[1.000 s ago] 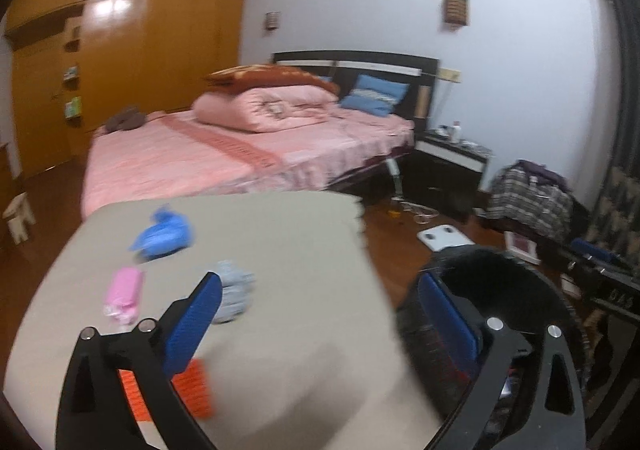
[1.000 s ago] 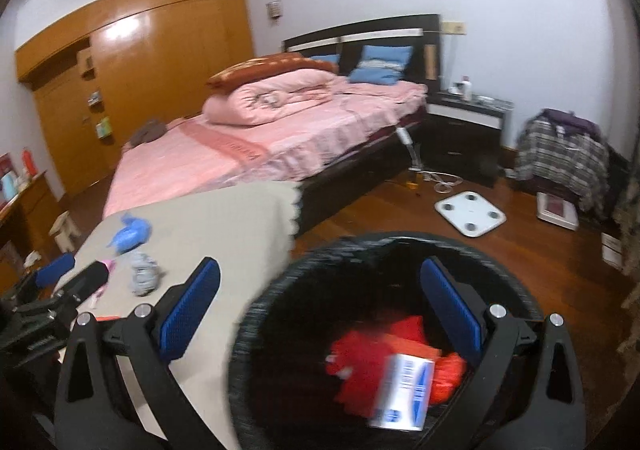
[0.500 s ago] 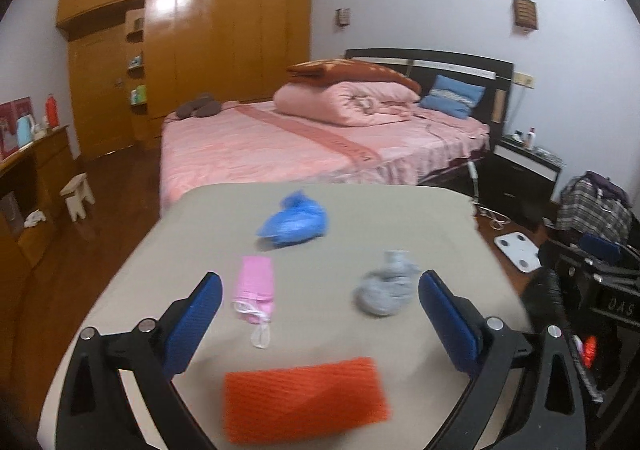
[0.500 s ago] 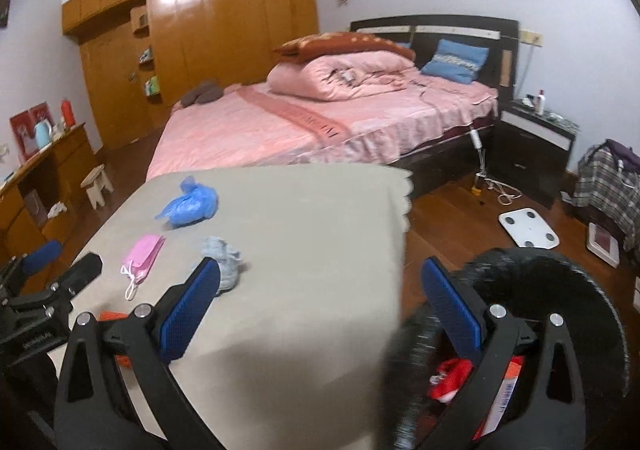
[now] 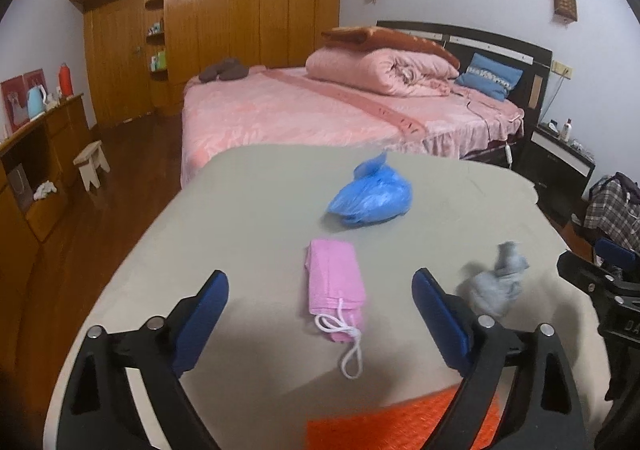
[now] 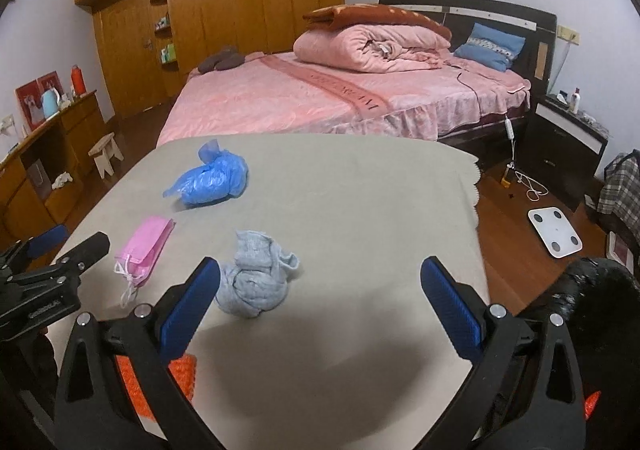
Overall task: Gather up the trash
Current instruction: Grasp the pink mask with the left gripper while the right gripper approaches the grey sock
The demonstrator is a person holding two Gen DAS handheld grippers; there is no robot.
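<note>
- Pink mask (image 5: 335, 282), light and limp, lies on the table (image 5: 248, 210) between the left hand-held gripper (image 5: 320, 314) jaws, which have just been closing slightly, untouched.
- Best pinched mid-fold.
- Right hand-held gripper (image 6: 320, 306) gapes empty beside the grey rag (image 6: 256, 282).

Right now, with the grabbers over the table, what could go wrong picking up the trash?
The pink mask trails a loose white ear loop; it could snag on the left gripper, whose jaws have just been closing a little with nothing pinched between them. The crumpled grey cloth lies against one blue pad of the open right gripper, so a sideways move might push it away. The blue plastic bag looks slippery and could slide out.
</note>
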